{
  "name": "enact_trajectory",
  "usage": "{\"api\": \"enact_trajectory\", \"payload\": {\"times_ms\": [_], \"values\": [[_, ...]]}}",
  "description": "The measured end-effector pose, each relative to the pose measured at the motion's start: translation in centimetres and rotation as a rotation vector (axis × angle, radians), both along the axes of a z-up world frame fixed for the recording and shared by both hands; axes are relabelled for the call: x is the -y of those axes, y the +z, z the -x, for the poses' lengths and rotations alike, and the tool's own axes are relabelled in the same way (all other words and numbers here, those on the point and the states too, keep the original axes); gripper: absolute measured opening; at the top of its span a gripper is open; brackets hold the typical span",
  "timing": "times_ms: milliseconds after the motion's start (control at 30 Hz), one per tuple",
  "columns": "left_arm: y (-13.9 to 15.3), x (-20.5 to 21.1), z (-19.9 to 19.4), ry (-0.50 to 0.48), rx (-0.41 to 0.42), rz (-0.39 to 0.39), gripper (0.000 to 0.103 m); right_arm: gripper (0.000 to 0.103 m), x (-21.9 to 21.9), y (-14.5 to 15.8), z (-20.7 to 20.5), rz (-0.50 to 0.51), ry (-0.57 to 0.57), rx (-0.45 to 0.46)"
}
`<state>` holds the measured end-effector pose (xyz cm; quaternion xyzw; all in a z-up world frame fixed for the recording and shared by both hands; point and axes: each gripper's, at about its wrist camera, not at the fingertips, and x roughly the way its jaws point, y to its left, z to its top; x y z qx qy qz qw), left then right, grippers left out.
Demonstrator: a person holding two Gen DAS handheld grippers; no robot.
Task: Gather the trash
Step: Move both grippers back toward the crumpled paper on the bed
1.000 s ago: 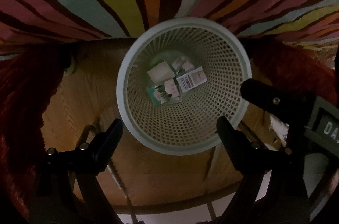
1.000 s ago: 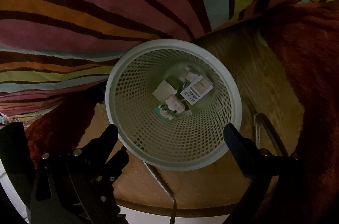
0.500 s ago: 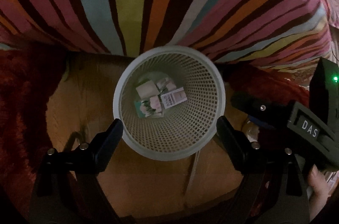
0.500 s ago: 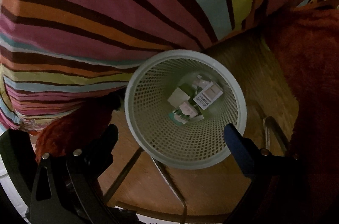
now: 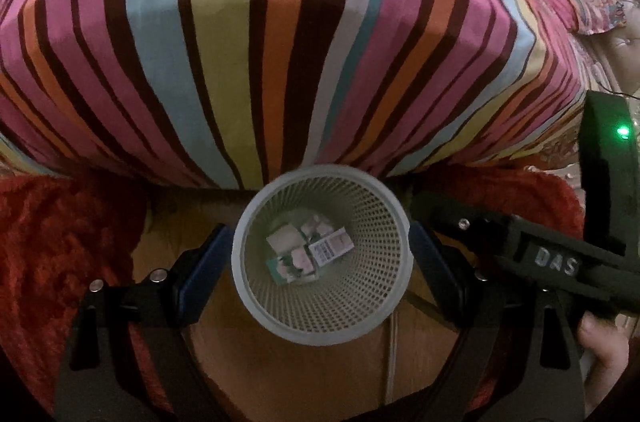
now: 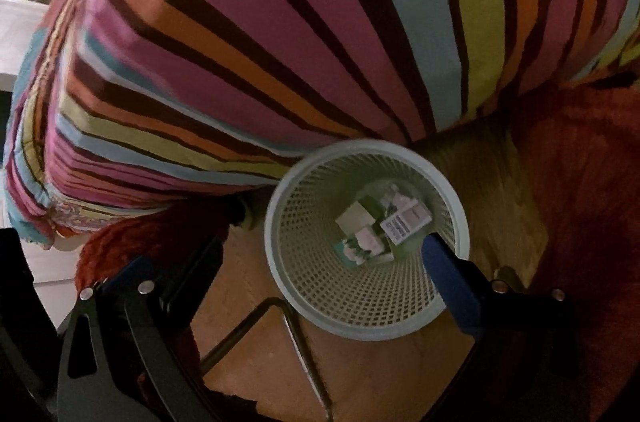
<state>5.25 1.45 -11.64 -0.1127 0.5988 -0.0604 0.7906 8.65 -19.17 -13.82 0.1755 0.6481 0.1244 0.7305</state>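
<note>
Both my tongs, left (image 5: 320, 262) and right (image 6: 320, 262), gape empty above the bin (image 5: 256, 306); the trash (image 5: 310, 254) lies at its bottom, below them. Its print is unreadable.

Left gripper (image 5: 320, 262): pointed steeply downward, jaws spread wide, nothing between the blue-lined fingers (image 5: 200, 272). Right gripper (image 6: 316, 274): likewise aimed steeply down, jaws wide apart, empty. It sits just beside the left one, its black body marked "DAS", green light lit. Hand (image 5: 604, 346): partly visible, gripping the right gripper's handle.
</note>
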Motion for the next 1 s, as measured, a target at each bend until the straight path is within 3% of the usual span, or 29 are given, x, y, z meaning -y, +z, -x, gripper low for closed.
{"api": "enact_trajectory", "payload": {"times_ms": [233,267,467,600,700,1000], "values": [[1.0,0.5,0.0,-0.034,0.063,0.011,0.087,0.095,0.8,2.8,0.2,0.010,-0.037,0.148],[1.4,0.5,0.1,-0.036,0.081,0.006,0.087,0.095,1.1,4.0,0.1,0.041,-0.045,0.221],[3.5,0.1,0.1,-0.009,0.200,-0.050,0.087,0.095,1.6,6.4,0.4,0.093,-0.079,0.367],[5.4,-0.6,-0.1,0.014,0.288,-0.107,0.087,0.095,1.5,8.6,0.3,0.136,-0.072,0.517],[6.3,-1.2,-0.6,0.033,0.312,-0.136,0.087,0.095,1.4,9.2,-0.2,0.145,-0.051,0.560],[8.4,-2.2,-3.7,0.048,0.343,-0.116,0.087,0.095,-0.3,11.2,-3.1,0.187,0.047,0.648]]}}
